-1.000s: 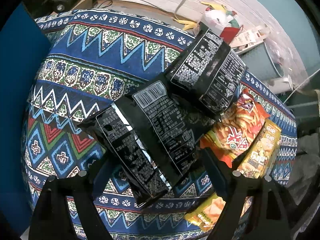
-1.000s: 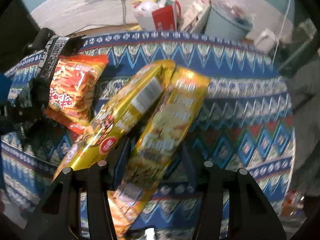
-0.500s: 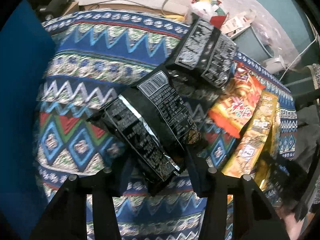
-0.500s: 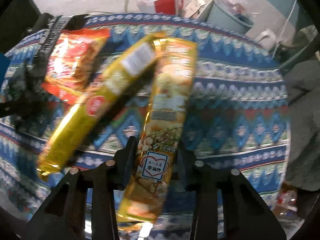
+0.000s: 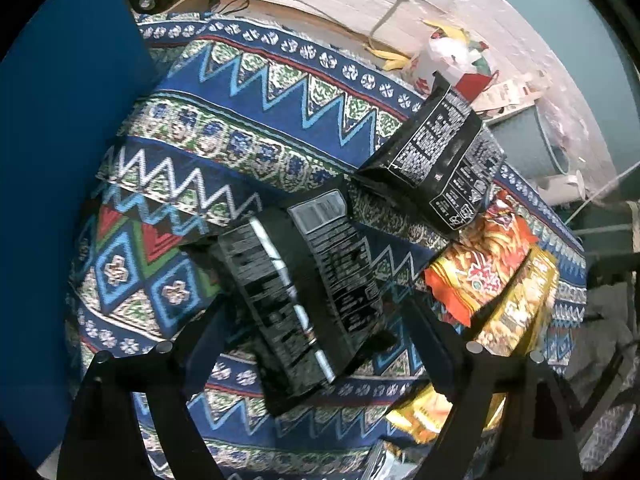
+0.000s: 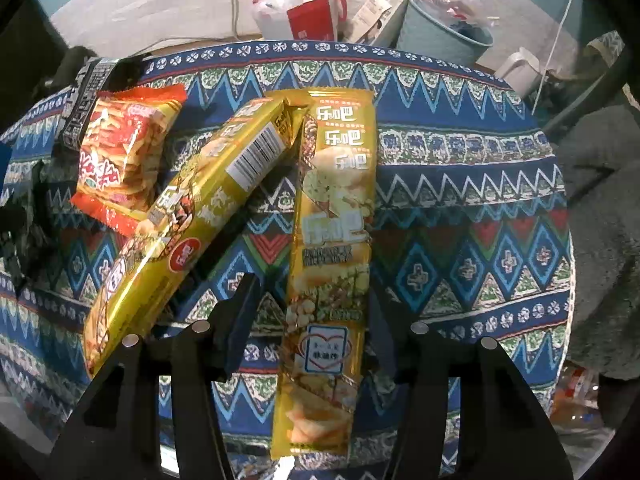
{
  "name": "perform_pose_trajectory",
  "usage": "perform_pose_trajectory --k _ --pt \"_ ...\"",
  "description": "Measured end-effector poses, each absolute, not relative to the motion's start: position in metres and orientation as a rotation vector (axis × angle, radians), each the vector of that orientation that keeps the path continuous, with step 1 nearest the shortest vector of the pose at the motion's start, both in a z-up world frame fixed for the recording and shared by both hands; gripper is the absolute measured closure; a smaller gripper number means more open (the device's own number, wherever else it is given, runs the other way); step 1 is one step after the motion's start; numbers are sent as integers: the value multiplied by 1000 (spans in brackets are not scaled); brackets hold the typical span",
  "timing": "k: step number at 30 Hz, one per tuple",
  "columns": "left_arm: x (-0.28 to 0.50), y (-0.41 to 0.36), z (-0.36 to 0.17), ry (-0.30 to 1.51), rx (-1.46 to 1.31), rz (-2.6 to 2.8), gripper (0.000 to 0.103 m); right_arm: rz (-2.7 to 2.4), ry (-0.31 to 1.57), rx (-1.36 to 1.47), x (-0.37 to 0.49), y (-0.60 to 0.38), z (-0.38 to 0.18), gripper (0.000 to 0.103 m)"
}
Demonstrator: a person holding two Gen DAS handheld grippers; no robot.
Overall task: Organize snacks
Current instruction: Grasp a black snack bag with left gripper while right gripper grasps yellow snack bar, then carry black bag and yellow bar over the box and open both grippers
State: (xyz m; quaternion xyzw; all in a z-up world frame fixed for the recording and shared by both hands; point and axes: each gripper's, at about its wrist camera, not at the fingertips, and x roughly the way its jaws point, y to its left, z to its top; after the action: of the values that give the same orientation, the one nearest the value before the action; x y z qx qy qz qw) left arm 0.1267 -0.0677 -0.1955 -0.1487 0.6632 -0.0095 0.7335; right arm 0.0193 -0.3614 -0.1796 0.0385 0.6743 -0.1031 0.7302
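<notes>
- Left wrist view: the left claw (image 5: 312,320) has its two fingers spread wide. A black snack bag (image 5: 304,296) lies between them on the worktop (image 5: 240,128), which has a bright zigzag cloth on it. I cannot tell if the fingers touch the bag.
- A second black bag (image 5: 436,160) lies farther back, apart from the first one.
- An orange snack bag (image 5: 480,264) lies to the right, and a yellow snack pack (image 5: 516,304) sits just beside it.
- Right wrist view: the right claw (image 6: 310,300) is let go and open, with one finger on each side of a long gold snack pack (image 6: 332,256). The pack lies flat on the cloth, pointing away from the camera.
- A second gold pack (image 6: 192,232) lies tilted to the left. Its far end touches the first pack.
- The orange bag sits left of that, and its edge is under the tilted pack.
- A blue bin (image 6: 440,36) and a red bag (image 6: 316,20) stand behind the worktop.
</notes>
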Motion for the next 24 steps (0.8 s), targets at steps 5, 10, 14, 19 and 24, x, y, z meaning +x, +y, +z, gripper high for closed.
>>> perform_pose_trajectory --k 5,10,14,19,24 --pt "134 -93 -203 1451 -249 -3 12 -230 1496 104 18 -365 -196 50" --pt "130 -111 -201 1404 -84 -30 36 -211 1467 87 16 -365 -194 72" --pt "124 -108 -199 1395 -67 -94 48 -212 1451 104 16 -373 -186 73" --pt "112 -106 -196 1379 -29 -124 48 -216 1408 90 15 -376 -164 73" --pt "92 -98 -178 1329 38 -152 48 -213 1375 85 14 -373 -148 73"
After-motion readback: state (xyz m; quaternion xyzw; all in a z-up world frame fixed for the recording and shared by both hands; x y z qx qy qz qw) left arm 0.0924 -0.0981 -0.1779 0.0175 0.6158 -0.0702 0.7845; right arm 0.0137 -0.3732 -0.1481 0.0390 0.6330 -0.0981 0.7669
